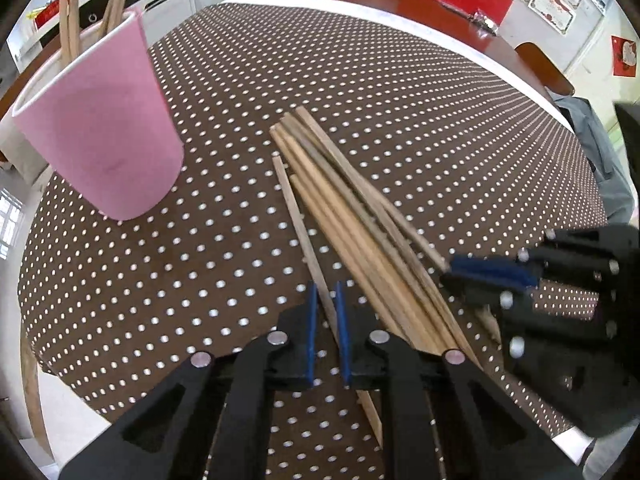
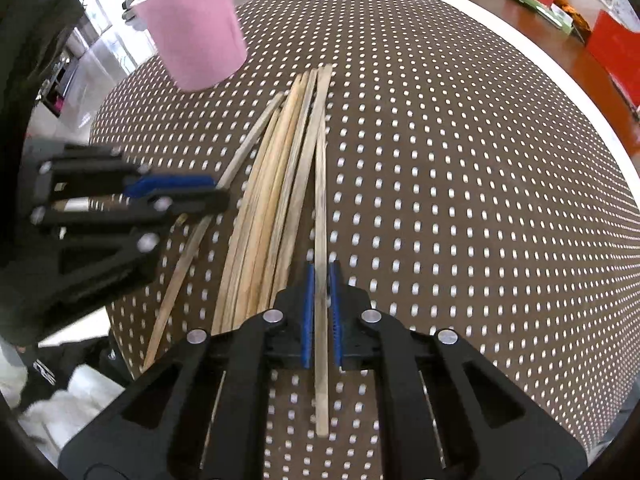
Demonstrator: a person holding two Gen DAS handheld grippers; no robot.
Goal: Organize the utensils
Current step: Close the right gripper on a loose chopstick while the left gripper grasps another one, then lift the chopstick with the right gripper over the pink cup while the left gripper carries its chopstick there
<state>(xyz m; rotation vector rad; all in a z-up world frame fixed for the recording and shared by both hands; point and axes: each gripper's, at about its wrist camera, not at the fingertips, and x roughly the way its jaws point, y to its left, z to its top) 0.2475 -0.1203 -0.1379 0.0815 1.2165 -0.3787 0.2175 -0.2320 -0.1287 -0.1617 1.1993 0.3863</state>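
Broadly, a dotted cloth (image 1: 400,92) fills both views, with the pink cup (image 1: 100,136) at upper left, a few sticks already standing in it. Below centre lies the chopstick pile (image 1: 352,232). The left gripper (image 1: 326,332) straddles a lone stick (image 1: 304,232) at the pile's left edge, jaws narrowly apart, seemingly not yet pinching. The right gripper (image 2: 320,312) likewise brackets the rightmost stick (image 2: 320,184), closed nearly onto it. Best to squeeze squarely, lift each stick clear of its neighbours, then tip it upright over the cup.
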